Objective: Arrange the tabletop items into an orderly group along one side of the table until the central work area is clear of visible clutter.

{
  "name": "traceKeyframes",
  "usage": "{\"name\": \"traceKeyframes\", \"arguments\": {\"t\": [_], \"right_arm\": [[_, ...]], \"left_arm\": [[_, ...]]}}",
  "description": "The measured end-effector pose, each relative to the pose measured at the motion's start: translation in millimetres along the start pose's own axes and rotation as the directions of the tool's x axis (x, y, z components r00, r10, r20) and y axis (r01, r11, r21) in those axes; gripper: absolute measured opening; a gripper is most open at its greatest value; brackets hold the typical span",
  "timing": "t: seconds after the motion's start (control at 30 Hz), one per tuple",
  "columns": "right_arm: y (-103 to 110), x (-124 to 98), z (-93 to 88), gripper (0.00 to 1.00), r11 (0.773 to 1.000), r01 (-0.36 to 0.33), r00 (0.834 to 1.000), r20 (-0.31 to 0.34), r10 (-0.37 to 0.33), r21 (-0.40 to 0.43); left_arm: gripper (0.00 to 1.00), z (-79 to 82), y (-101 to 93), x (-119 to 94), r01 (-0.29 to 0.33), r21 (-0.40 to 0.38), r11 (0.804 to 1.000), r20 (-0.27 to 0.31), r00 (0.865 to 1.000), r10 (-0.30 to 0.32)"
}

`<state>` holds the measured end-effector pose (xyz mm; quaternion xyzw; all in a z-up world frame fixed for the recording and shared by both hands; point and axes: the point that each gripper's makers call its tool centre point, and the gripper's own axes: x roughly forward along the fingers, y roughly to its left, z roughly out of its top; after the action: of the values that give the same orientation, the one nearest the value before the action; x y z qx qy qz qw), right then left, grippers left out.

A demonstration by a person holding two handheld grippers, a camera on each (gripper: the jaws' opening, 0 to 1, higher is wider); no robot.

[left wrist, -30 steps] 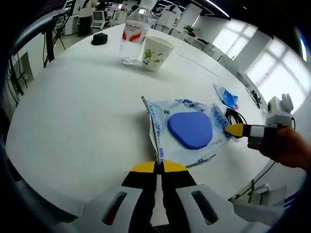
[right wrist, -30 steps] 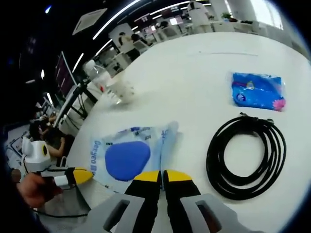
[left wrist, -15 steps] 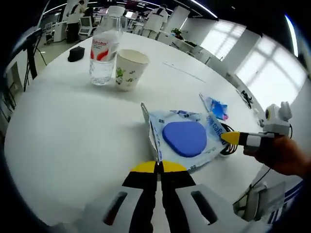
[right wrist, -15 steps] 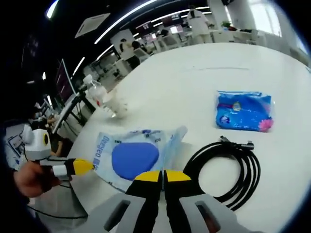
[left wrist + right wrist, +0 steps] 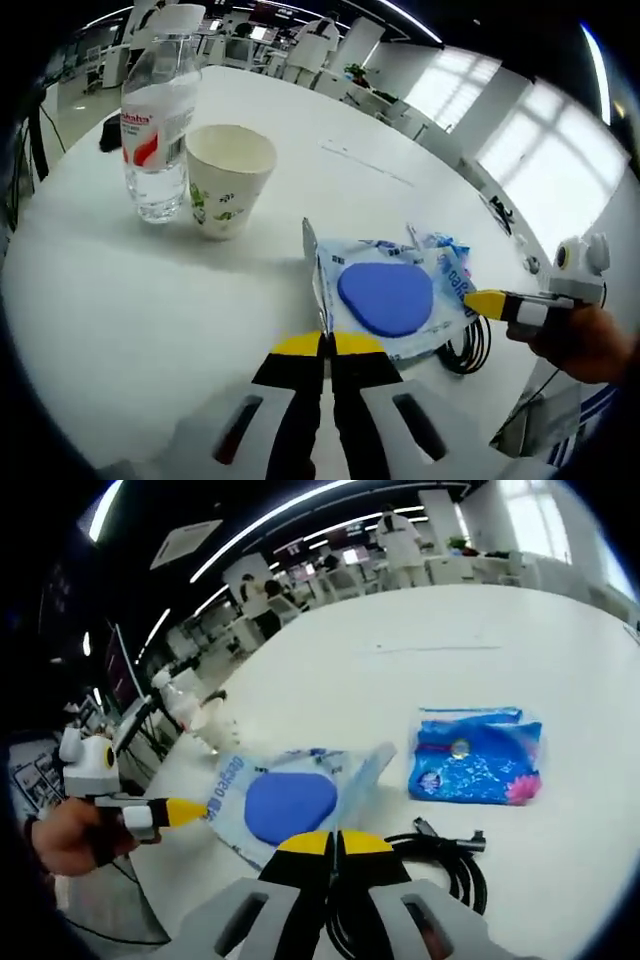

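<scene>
Left gripper: yellow-tipped jaws closed on the near edge of the clear plastic pouch with a blue pad inside.
Right gripper: yellow tip at the pouch's far edge.
Clear water bottle: upright, beside the white paper cup.
Black coiled cable: beside the pouch.

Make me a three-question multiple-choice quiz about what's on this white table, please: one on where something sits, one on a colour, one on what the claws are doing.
1. What stands right beside the water bottle?
A. a paper cup
B. a coiled cable
C. a laptop

2. What colour is the pad inside the clear packet?
A. red
B. blue
C. green

3. How is the packet held?
A. lying free
B. by one claw
C. by both claws, at opposite edges

Answers:
1 A, the paper cup stands next to it.
2 B, it shows blue.
3 C, left claw and right claw each pinch an edge.
</scene>
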<state>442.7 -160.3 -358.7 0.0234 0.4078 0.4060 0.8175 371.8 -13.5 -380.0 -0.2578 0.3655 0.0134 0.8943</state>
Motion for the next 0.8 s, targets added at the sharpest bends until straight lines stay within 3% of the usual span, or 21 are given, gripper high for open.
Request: {"name": "traceKeyframes", "arguments": {"t": [0.33,0.6,0.8], "right_arm": [[-6,19,19.0,0.0,1.0,-0.016,1.0,0.004,0.016,-0.012],[-12,39,32.5,0.0,0.999,-0.03,1.0,0.006,0.03,-0.016],[-23,55,25.0,0.0,1.0,-0.014,1.0,-0.023,0.014,0.02]], "left_arm": [[0.0,27.2,13.8,19,-0.008,-0.043,0.999,0.034,0.999,0.009],[0.0,28.6,23.9,26,-0.023,-0.066,0.998,0.039,0.999,0.026],[0.0,30.5,32.5,36,-0.028,-0.147,0.989,0.057,0.998,0.037]]}}
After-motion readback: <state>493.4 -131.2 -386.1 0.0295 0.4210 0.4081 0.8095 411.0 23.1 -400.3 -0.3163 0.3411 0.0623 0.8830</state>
